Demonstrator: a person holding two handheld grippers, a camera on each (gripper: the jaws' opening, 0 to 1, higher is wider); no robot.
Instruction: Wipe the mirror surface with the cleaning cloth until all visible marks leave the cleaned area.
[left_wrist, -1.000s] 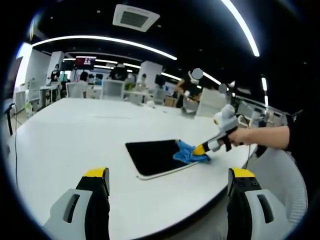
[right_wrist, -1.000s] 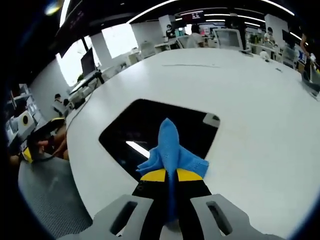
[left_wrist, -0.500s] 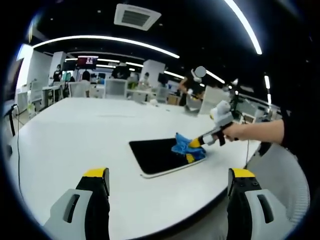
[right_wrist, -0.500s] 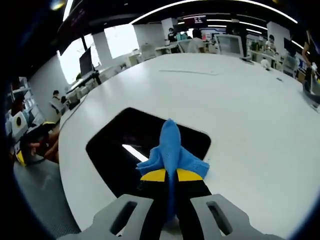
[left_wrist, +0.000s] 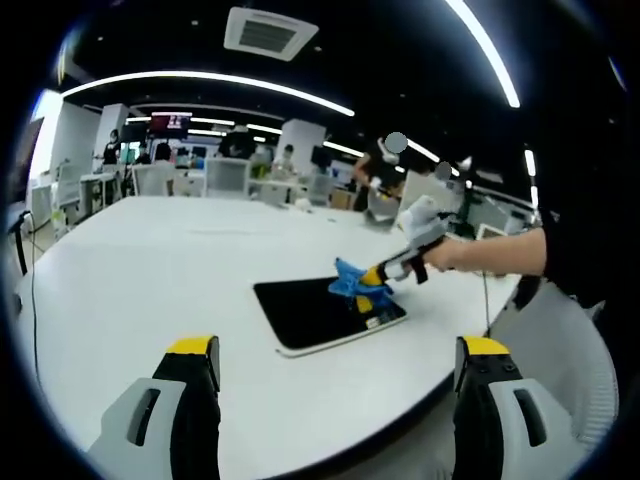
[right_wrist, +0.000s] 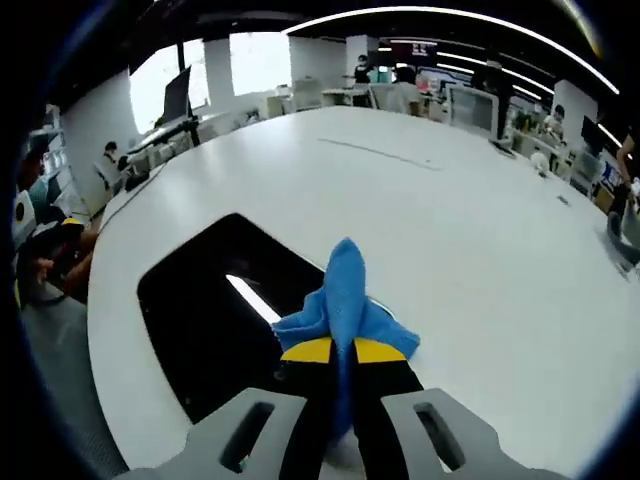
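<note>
Pinching blue cloth (right_wrist: 345, 300), right gripper (right_wrist: 338, 352) overlaps mirror (right_wrist: 205, 320) edge.

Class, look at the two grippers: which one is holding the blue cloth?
The right gripper: its jaws are shut on the blue cloth over the mirror. The left gripper is open, holding nothing.

Left gripper view faces the mirror (left_wrist: 318, 312) from farther back, mid-frame; right gripper view looks close down onto it, lower left.
</note>
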